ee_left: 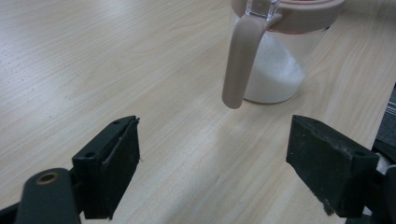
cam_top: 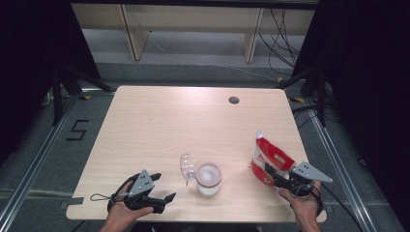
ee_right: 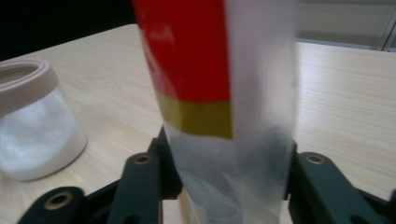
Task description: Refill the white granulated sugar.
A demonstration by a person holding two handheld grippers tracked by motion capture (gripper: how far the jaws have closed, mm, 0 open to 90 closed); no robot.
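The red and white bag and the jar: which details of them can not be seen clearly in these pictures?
- Bag: right gripper view, its print is blurred, its top cut off by the upper edge; whether the jaws press it is hidden by the bag itself.
- Bag: high view, lettering too small.
- Jar: left gripper view, its rim is cut off by the top edge.

My claw [ee_right: 224, 186] is matt black plastic; the bag [ee_right: 219, 93] glossy film, the jar [ee_left: 275, 60] clear plastic, the tabletop [cam_top: 159, 125] smooth pale wood.

A red-and-white pouch [cam_top: 269, 159] stands upright at four o'clock; a glass jar [cam_top: 209, 179] (lid flipped open, white powder inside) sits at six.
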